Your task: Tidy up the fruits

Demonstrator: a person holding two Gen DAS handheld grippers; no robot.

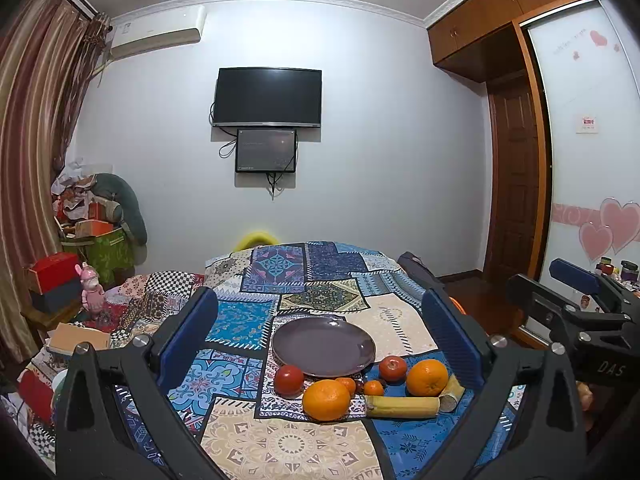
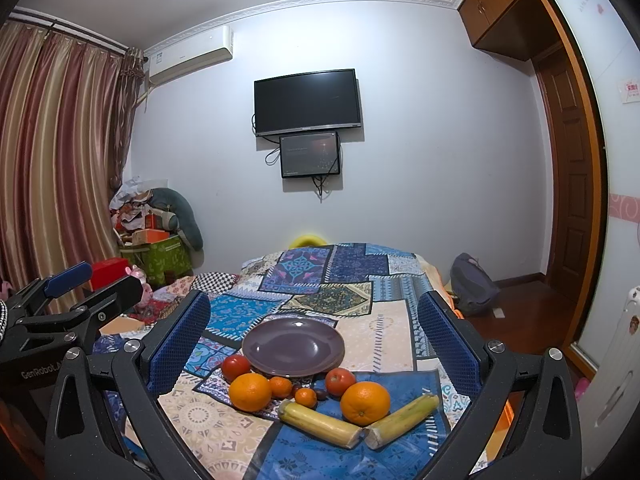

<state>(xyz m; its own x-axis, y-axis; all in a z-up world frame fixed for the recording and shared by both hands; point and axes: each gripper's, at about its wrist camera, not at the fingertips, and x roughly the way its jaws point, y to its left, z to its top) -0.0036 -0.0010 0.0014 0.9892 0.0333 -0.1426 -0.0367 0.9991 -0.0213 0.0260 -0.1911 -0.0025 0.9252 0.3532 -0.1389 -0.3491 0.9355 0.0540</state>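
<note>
1. A round, glossy purple ceramic plate (image 1: 323, 346) sits empty on a patchwork-patterned bedspread (image 1: 288, 440), with the fruit lined up along its near rim.
2. Two large oranges (image 1: 326, 399) (image 1: 427, 377), two red tomatoes (image 1: 289, 380) (image 1: 393, 368) and two small tangerines (image 1: 346, 385) (image 1: 373, 388) lie just beside one another on the cloth.
3. Two pale yellow-green cut stalk segments (image 2: 320, 424) (image 2: 402, 414) meet end to end in front of the right orange.
4. A small dark fruit (image 2: 322, 393) between the tangerines is too small to identify.
5. The left gripper (image 1: 320, 336) hovers with blue-padded jaws spread wide, holding nothing.
6. The right gripper (image 2: 314, 336) is likewise wide apart and empty above the fruit.
</note>
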